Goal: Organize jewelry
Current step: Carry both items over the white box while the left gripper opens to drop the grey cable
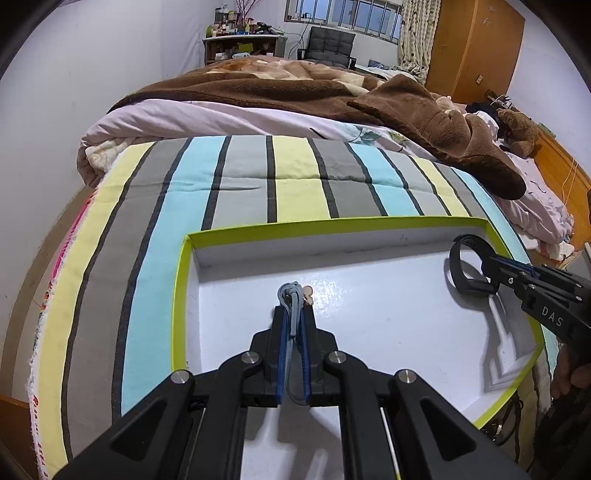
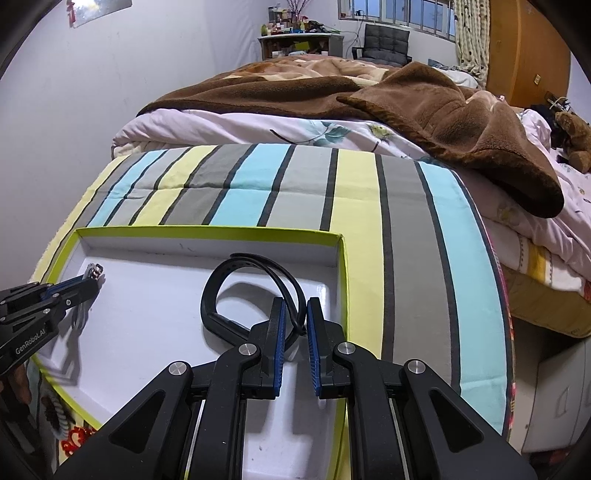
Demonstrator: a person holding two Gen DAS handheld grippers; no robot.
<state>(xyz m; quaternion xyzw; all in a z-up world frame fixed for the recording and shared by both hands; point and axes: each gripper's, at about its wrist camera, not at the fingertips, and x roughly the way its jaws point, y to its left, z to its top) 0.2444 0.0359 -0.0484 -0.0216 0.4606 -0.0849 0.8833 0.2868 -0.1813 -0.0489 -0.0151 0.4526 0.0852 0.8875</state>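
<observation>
A lived-in home bedroom is showing here: a bed (image 1: pixel 258 177) is lying under a striped quilt (image 2: pixel 332 192) and a rumpled brown fleece blanket (image 1: pixel 424 122), a teddy bear (image 1: pixel 517 127) is sitting near a wooden wardrobe (image 1: pixel 476 48), and a cluttered shelf (image 1: pixel 240 44) is standing beneath curtained windows (image 1: pixel 347 14).

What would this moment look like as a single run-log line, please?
left gripper: shut on grey cord | right gripper: open around black band | both over white tray on striped quilt
</observation>
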